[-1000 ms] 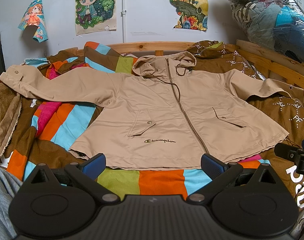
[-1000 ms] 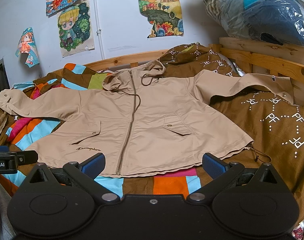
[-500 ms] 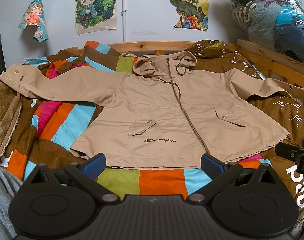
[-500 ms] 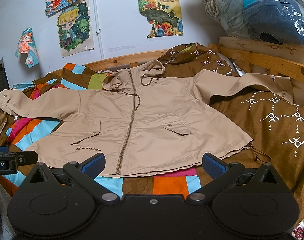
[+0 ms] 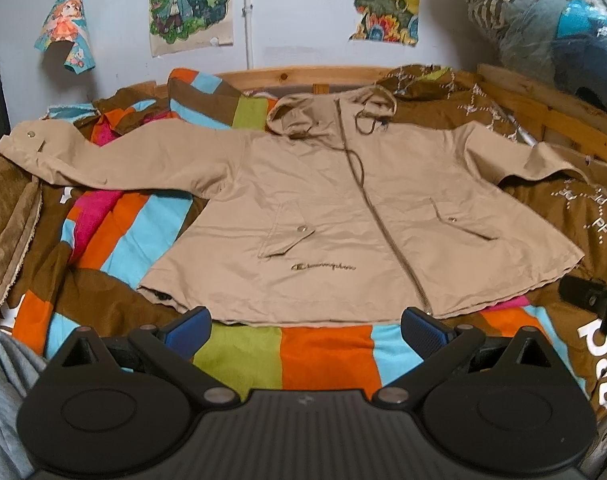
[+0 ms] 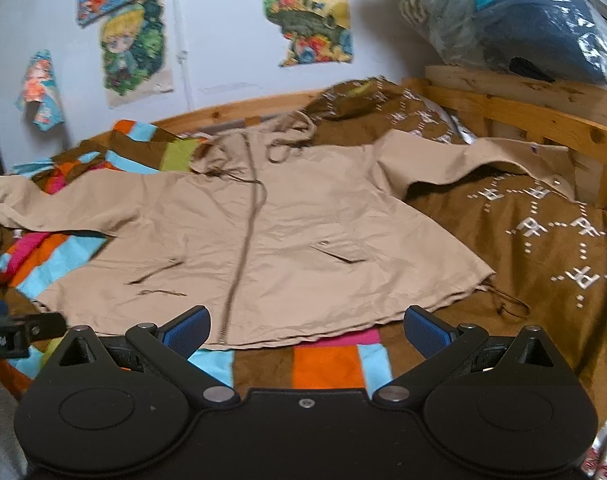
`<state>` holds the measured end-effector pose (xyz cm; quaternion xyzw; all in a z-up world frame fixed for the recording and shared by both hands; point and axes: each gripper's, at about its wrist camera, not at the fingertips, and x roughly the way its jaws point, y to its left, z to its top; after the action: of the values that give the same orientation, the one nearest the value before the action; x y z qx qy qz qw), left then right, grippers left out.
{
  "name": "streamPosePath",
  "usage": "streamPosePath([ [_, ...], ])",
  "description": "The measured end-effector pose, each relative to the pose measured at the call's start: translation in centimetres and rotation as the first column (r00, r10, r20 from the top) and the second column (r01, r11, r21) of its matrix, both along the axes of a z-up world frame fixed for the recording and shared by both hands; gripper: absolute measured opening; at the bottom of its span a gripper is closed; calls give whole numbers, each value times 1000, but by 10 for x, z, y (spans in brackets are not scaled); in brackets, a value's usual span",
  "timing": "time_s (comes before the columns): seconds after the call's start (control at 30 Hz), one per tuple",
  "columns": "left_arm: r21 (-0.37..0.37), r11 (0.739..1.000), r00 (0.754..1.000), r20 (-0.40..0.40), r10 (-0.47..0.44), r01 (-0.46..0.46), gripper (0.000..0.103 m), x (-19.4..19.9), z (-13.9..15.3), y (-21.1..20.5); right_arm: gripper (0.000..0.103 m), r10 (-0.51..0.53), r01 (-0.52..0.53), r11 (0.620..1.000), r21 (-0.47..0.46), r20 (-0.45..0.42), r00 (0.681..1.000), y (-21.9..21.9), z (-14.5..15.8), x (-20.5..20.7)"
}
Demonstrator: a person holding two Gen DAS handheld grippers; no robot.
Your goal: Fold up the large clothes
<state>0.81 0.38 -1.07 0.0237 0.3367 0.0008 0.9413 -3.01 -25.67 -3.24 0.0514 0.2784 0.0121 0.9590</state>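
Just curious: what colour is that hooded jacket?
Plain beige jacket with a darker zip, clearest in the left wrist view.

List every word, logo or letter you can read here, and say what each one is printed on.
"Champion": dark script on the tan jacket, low on the front beside the zip.
"PF": white letters repeated across the brown blanket.
Large white letters on the blanket's near right edge: cut off, unreadable.
White print on the other hand-held gripper: cut off, blurred.
Wall posters: no legible text.
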Motion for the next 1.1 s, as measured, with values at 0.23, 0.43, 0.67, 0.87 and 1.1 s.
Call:
streamPosePath([
  [0.23, -25, 1000, 992, -124, 6, -9, 102, 35, 8, 4, 102, -119, 115, 991, -73, -45, 992, -3, 15, 20],
  [0.43, -44, 999, 985, -172, -28, 21, 102, 85, 26, 5, 102, -141, 139, 986, -92, -17, 990, -13, 25, 43],
  [0.67, -38, 999, 989, -145, -14, 8, 102, 155, 35, -5, 102, -164, 164, 982, -95, 11, 986, -38, 29, 80],
  [0.87, -35, 998, 996, -63, -59, 57, 103, 198, 15, -31, 102, -212, 217, 961, -168, 51, 976, -84, 21, 110],
  [1.1, 37, 987, 983, 84, -160, 158, 103, 200, -33, -38, 102, -304, 316, 929, -192, 90, 949, -153, 4, 135],
])
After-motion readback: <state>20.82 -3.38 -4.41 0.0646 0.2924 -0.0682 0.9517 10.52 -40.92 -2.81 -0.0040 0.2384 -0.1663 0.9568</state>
